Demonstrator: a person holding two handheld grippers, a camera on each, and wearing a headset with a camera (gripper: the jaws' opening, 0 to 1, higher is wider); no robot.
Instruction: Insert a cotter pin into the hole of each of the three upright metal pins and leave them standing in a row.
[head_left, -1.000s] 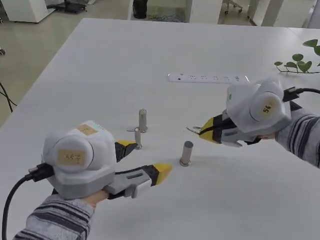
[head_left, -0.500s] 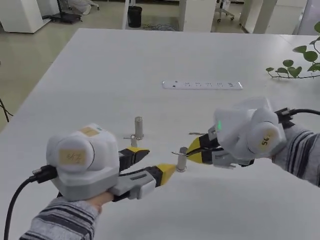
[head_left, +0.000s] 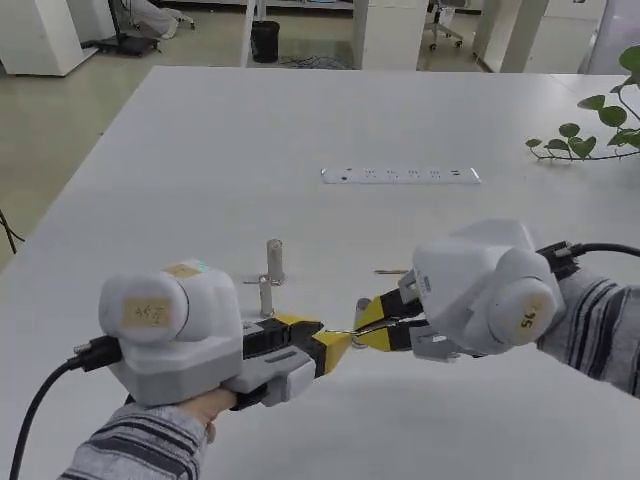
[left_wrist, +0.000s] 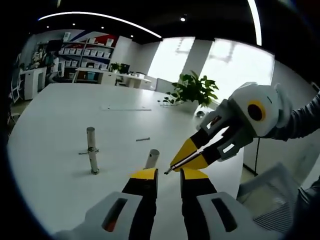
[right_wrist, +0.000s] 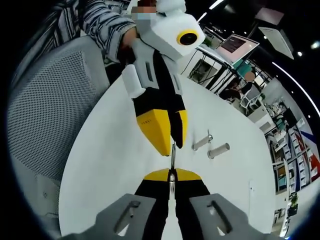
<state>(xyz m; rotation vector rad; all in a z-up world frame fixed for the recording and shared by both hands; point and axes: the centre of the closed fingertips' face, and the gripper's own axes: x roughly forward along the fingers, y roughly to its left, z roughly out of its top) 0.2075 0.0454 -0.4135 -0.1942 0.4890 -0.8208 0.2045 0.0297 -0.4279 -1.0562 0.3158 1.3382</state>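
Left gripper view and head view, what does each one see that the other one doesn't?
Left gripper view: wall shelves, bright windows and a mesh chair. Head view: the black cable and striped left sleeve, plus a dark bin on the floor. Both: the right claw pinching a cotter pin, the bare metal pin beside it, a loose cotter pin on the table, and a leafy plant.

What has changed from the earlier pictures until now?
The right gripper, shut on a cotter pin, moved left to the nearest metal pin. The left gripper moved toward it, and its fingers narrowed around the cotter pin's tip. The other two metal pins stayed put.
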